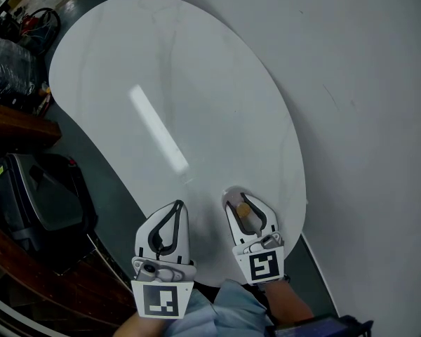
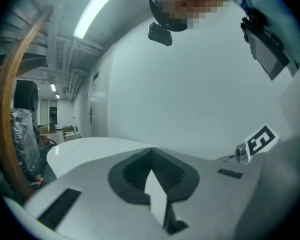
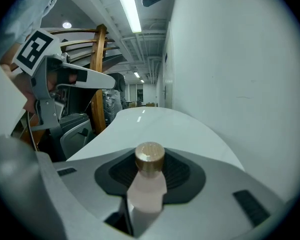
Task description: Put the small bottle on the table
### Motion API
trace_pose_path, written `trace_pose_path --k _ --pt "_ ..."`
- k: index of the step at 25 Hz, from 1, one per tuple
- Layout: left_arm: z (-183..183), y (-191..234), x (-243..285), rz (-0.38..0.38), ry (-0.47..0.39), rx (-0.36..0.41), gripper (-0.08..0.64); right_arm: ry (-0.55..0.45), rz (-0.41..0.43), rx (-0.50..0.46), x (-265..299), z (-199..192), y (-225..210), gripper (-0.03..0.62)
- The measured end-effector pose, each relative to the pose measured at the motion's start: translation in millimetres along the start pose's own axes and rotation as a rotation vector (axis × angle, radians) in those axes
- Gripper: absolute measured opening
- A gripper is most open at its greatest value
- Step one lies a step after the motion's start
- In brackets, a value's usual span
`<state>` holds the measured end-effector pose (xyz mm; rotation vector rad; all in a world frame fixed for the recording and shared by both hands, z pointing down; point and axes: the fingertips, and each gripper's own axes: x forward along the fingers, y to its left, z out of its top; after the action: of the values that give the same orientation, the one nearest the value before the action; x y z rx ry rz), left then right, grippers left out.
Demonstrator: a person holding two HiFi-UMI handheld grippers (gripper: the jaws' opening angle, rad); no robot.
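A small pale pink bottle (image 1: 244,209) with a round gold cap stands between the jaws of my right gripper (image 1: 237,196), which is shut on it over the near end of the white oval table (image 1: 175,83). In the right gripper view the bottle (image 3: 149,184) rises upright from the jaws, cap uppermost, with the table (image 3: 155,124) stretching beyond it. My left gripper (image 1: 177,205) hovers beside it on the left, above the table's near edge. Its jaws are shut with nothing between them, as the left gripper view (image 2: 151,151) confirms.
A black chair or case (image 1: 42,202) and a brown wooden rail (image 1: 14,128) lie left of the table. A plain grey wall (image 1: 365,83) runs along the table's right side. Cluttered gear (image 1: 28,20) sits at the far left.
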<state>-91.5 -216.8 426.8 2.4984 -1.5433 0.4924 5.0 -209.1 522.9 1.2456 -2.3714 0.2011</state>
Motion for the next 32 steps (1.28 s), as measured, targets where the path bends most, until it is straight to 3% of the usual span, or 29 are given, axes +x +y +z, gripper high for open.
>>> trace_pose_path --k 3,7,10,12,17,20,23,27,30,32 --pt "5.5 -1.6 -4.9 0.008 -0.017 0.009 0.002 -0.026 -0.035 0.114 -0.7 0.4 -1.8 0.129" --pt "15.3 1.0 -16.2 0.048 -0.05 -0.015 0.002 -0.121 -0.012 -0.007 -3.3 29.2 -3.9 0.149" --pt "25.9 4.5 -27.6 0.073 -0.082 -0.002 0.002 -0.262 -0.038 0.075 -10.5 60.1 -6.3 0.149" --pt "33.2 7.7 -35.8 0.101 -0.108 -0.015 0.002 -0.305 -0.041 0.084 -18.8 78.5 -5.6 0.139" --pt "60.8 -2.3 -42.0 0.141 -0.197 -0.015 0.002 -0.237 -0.002 0.125 -40.7 100.7 -10.1 0.019" --pt "83.8 -3.5 -44.0 0.147 -0.246 0.1 0.002 -0.269 -0.022 0.087 -48.8 129.3 -19.5 0.005" --pt "98.8 8.0 -53.7 0.198 -0.315 0.007 0.002 -0.327 -0.042 0.06 -54.1 155.8 -19.4 0.003" --pt "120.8 7.4 -51.9 0.228 -0.371 0.037 0.002 -0.381 -0.037 0.032 -62.0 172.8 -28.3 0.002" --pt "134.1 6.0 -51.3 0.233 -0.399 0.05 0.002 -0.48 -0.027 -0.003 -68.3 193.3 -29.2 0.002" --pt "139.6 5.0 -51.2 0.23 -0.416 0.053 0.002 -0.449 -0.036 -0.002 -69.3 195.3 -30.6 0.002"
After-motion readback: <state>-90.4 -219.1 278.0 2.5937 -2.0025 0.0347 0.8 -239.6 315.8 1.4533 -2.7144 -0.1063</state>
